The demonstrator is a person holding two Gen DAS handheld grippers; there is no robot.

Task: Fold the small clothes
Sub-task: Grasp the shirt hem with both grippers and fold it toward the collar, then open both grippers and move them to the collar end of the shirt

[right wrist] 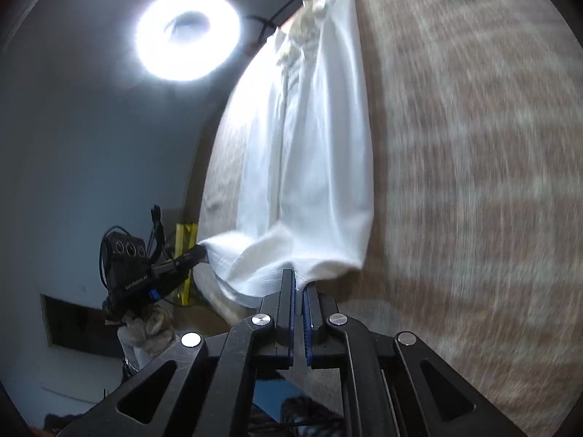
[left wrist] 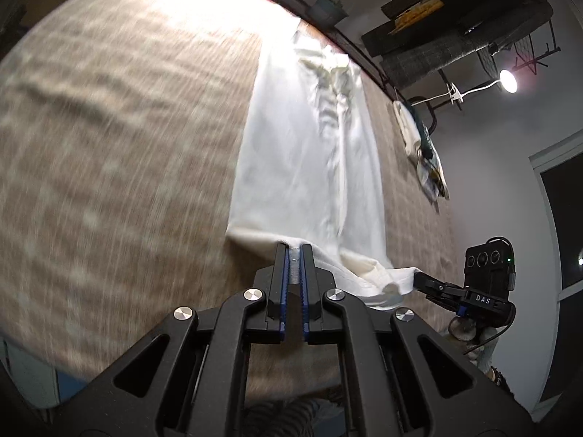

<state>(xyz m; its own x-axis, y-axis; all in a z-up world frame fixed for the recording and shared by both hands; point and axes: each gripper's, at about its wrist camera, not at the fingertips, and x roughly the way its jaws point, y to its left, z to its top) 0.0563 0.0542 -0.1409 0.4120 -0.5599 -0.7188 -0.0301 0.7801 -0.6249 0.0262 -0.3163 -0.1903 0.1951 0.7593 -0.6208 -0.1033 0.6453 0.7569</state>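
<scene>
Garment (left wrist: 302,153): white, flat on mat (left wrist: 120,153). My left claw (left wrist: 295,251) and right claw (right wrist: 299,284) each pinch near hem, corners apart, keeping edge taut for fold.

A ring light (right wrist: 188,34) glares at eleven o'clock against a grey wall (right wrist: 73,153). In the left view, a lamp (left wrist: 508,81) glows at two o'clock beside dark shelving (left wrist: 455,29), with a window (left wrist: 564,218) at three.

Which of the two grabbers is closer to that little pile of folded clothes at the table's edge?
Right. The right gripper holds the white garment's near corner on the pile's side; the left gripper grips the hem farther from it.
</scene>
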